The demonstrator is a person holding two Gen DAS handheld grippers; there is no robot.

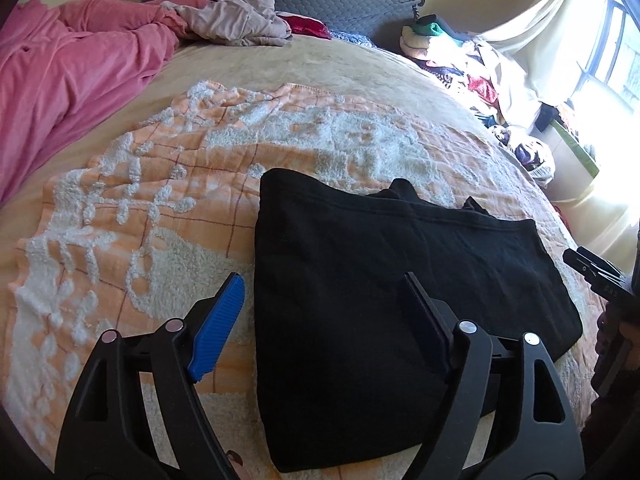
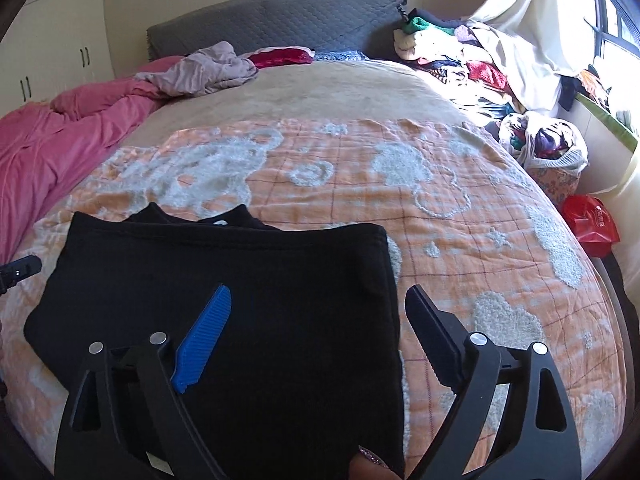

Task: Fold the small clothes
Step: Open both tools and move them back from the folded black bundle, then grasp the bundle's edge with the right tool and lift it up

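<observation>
A bed (image 2: pixel 340 88) covered by an orange-and-white blanket (image 2: pixel 440 200), with pink bedding (image 1: pixel 60 80) at its left. The left tool (image 1: pixel 324 292) hovers spread, pinching nothing. A folded black garment (image 1: pixel 380 260) lies flat on the blanket. The right tool (image 2: pixel 318 300) hovers spread over its right edge.

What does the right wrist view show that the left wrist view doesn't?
Only the right wrist: a red bag beside the bed and cupboard doors reaching lower on the far wall. Only the left wrist: the right gripper at the frame edge, and the left gripper open. Both share the folded black garment on the orange blanket and the pink duvet.
</observation>
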